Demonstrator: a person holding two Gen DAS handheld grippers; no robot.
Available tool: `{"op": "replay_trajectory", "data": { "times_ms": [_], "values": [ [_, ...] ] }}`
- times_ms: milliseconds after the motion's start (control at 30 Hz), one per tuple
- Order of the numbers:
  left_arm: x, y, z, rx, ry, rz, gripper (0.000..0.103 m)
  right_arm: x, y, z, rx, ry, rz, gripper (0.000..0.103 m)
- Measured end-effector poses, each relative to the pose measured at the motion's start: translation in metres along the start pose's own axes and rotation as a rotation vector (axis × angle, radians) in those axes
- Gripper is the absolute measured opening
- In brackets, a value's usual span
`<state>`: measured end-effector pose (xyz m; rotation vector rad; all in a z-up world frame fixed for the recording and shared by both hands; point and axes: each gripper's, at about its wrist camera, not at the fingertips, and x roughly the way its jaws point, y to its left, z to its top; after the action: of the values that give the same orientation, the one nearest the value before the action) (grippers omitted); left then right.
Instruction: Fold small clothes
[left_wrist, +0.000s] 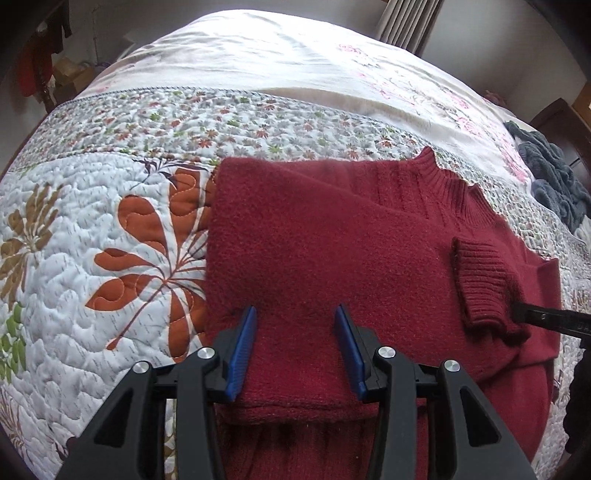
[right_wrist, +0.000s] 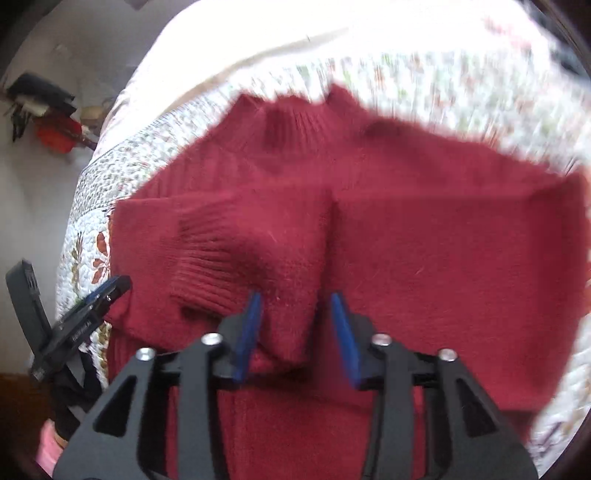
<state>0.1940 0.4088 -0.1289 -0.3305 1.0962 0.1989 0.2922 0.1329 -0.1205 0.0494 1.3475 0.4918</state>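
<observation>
Knitwear lies right under both claws: the left claw (left_wrist: 295, 347) hangs with its blue pads spread apart over the near part of a dark red sweater (left_wrist: 332, 236), nothing caught between them. The right claw (right_wrist: 299, 332) also stands spread, though a raised fold of the sweater's sleeve (right_wrist: 280, 266) sits between its pads; I cannot tell whether the pads touch the wool, but they do not look pressed on it. That view is blurred.

By my reading the garment is soft, thick and limp, fairly light, with a fuzzy surface that should grip the pads well and not slip. It will sag and drag along the quilt if lifted by one point, so a hold on two layers near an edge seems best: the folded side edge to the left of the left claw, or the hem just below it, pinched together with the layer beneath. The ribbed cuff (left_wrist: 484, 284), to the right of the left claw and just left of the right one, is denser and gives a firm bite.

Ahead of the claws the body is already folded in from the left, one sleeve laid across the chest, and the ribbed collar (left_wrist: 447, 184) sits at the far end. All of it rests flat on a flowered quilt (left_wrist: 110, 240) on a bed.
</observation>
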Motion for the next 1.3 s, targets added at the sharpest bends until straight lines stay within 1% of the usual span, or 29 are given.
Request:
{"op": "replay_trajectory", "data": {
  "times_ms": [33, 67, 100, 167, 200, 233, 300, 367, 433, 467, 500, 533, 567, 600, 633, 667, 700, 733, 833, 900, 1000, 1067, 1133, 1167, 1233, 1267, 1300],
  "values": [
    [-0.005, -0.001, 0.002, -0.003, -0.010, -0.008, 0.044, -0.012, 0.004, -0.001, -0.030, -0.029, -0.019, 0.052],
    [-0.012, -0.002, 0.003, -0.006, -0.026, -0.019, 0.044, -0.022, 0.009, -0.001, -0.054, -0.052, -0.026, 0.055],
    [-0.020, -0.005, 0.005, -0.006, -0.044, -0.033, 0.044, -0.032, 0.018, -0.001, -0.089, -0.065, -0.013, 0.058],
    [-0.026, -0.011, 0.008, -0.007, -0.049, -0.059, 0.045, -0.036, 0.033, -0.001, -0.148, -0.051, 0.015, 0.059],
    [-0.025, -0.016, 0.009, -0.010, -0.038, -0.088, 0.045, -0.032, 0.046, -0.001, -0.192, -0.038, 0.018, 0.062],
    [-0.023, -0.020, 0.009, -0.012, -0.030, -0.095, 0.045, -0.027, 0.057, -0.002, -0.227, -0.025, 0.013, 0.065],
    [-0.015, -0.024, 0.008, -0.016, -0.008, -0.101, 0.045, -0.008, 0.078, -0.004, -0.291, 0.000, -0.030, 0.066],
    [-0.005, -0.024, 0.006, -0.028, 0.018, -0.104, 0.045, 0.013, 0.091, -0.004, -0.336, 0.025, -0.091, 0.067],
    [0.010, -0.020, 0.002, -0.048, 0.059, -0.098, 0.045, 0.027, 0.094, -0.004, -0.366, 0.049, -0.130, 0.067],
    [0.014, -0.017, 0.000, -0.052, 0.066, -0.099, 0.045, 0.034, 0.095, -0.004, -0.378, 0.059, -0.160, 0.066],
    [0.018, -0.016, -0.002, -0.053, 0.070, -0.102, 0.045, 0.044, 0.095, -0.004, -0.383, 0.071, -0.199, 0.062],
    [0.021, -0.016, -0.003, -0.049, 0.069, -0.101, 0.045, 0.049, 0.092, -0.003, -0.376, 0.080, -0.210, 0.046],
    [0.022, -0.016, -0.005, -0.043, 0.068, -0.099, 0.045, 0.051, 0.089, -0.004, -0.365, 0.082, -0.204, 0.040],
    [0.022, -0.017, -0.006, -0.032, 0.065, -0.095, 0.045, 0.048, 0.084, -0.002, -0.349, 0.072, -0.192, 0.025],
    [0.022, -0.018, -0.007, -0.022, 0.063, -0.092, 0.045, 0.043, 0.078, -0.001, -0.326, 0.064, -0.162, 0.016],
    [0.023, -0.019, -0.007, -0.018, 0.061, -0.091, 0.045, 0.037, 0.073, 0.000, -0.301, 0.057, -0.130, 0.013],
    [0.023, -0.019, -0.007, -0.018, 0.061, -0.093, 0.045, 0.028, 0.066, 0.002, -0.274, 0.036, -0.118, 0.008],
    [0.024, -0.019, -0.006, -0.022, 0.061, -0.096, 0.045, 0.020, 0.059, 0.002, -0.251, 0.017, -0.109, 0.008],
    [0.023, -0.017, -0.007, -0.031, 0.059, -0.097, 0.045, -0.009, 0.026, 0.002, -0.126, -0.034, -0.010, 0.008],
    [0.024, -0.019, -0.007, -0.024, 0.056, -0.089, 0.045, -0.027, 0.000, -0.001, -0.042, -0.063, 0.025, 0.008],
    [0.026, -0.021, -0.007, -0.018, 0.054, -0.082, 0.045, -0.044, -0.036, -0.007, 0.064, -0.086, 0.053, 0.008],
    [0.026, -0.021, -0.007, -0.017, 0.053, -0.080, 0.045, -0.048, -0.057, -0.011, 0.121, -0.090, 0.049, 0.008],
    [0.027, -0.023, -0.008, -0.012, 0.053, -0.075, 0.045, -0.046, -0.078, -0.018, 0.165, -0.079, 0.046, 0.010],
    [0.027, -0.024, -0.008, -0.011, 0.053, -0.073, 0.045, -0.044, -0.088, -0.024, 0.190, -0.062, 0.062, 0.010],
    [0.027, -0.023, -0.008, -0.012, 0.056, -0.074, 0.045, -0.043, -0.101, -0.034, 0.215, -0.043, 0.084, 0.015],
    [0.027, -0.022, -0.007, -0.013, 0.058, -0.074, 0.045, -0.043, -0.108, -0.039, 0.219, -0.037, 0.062, 0.016],
    [0.025, -0.023, -0.006, -0.013, 0.063, -0.072, 0.045, -0.045, -0.113, -0.043, 0.224, -0.039, 0.054, 0.022]
  ]
}}
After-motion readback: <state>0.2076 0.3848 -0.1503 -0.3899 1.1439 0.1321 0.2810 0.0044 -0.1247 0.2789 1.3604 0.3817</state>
